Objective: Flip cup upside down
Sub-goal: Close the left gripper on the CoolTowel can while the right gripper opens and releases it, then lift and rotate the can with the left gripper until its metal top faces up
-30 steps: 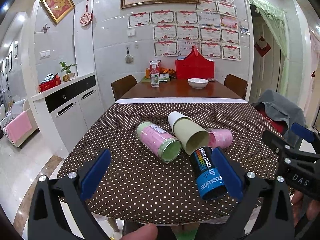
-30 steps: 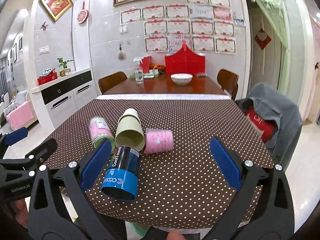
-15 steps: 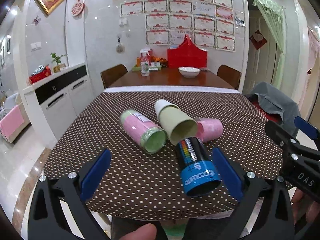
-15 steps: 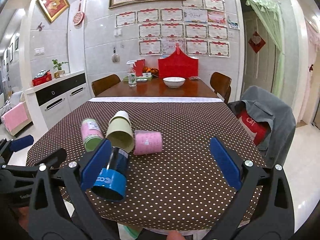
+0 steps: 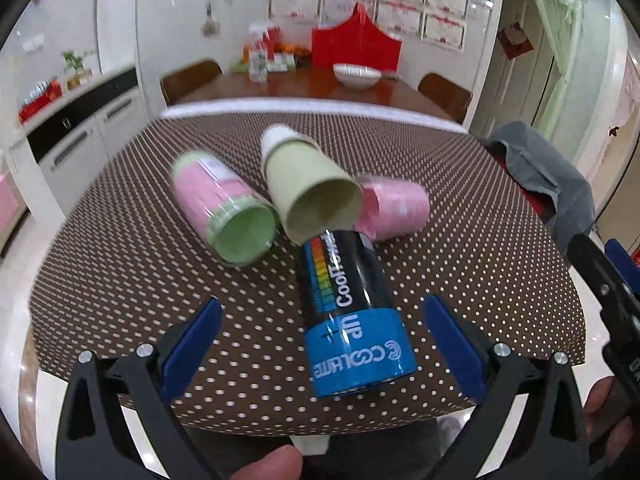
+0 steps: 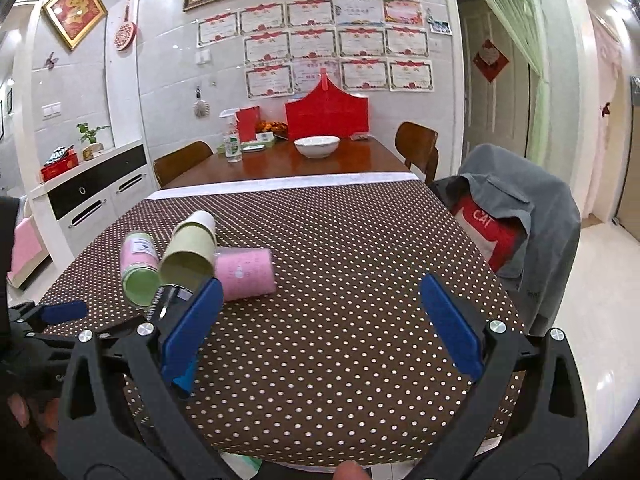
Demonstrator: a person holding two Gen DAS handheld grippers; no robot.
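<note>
Several cups lie on their sides on the brown polka-dot tablecloth. A black and blue cup lies nearest, between the fingers of my open left gripper. Behind it lie a pale green cup, a pink and green cup and a pink cup. In the right wrist view the pale green cup, the pink cup and the pink and green cup lie left of my open, empty right gripper. The black and blue cup is mostly hidden behind its left finger.
A grey jacket over a chair stands at the table's right. A wooden table section beyond holds a white bowl, a spray bottle and a red box. A white cabinet stands left.
My left gripper has moved forward and tilted down, so the black and blue cup now lies between its open fingers. My right gripper has drifted right and back a little.
</note>
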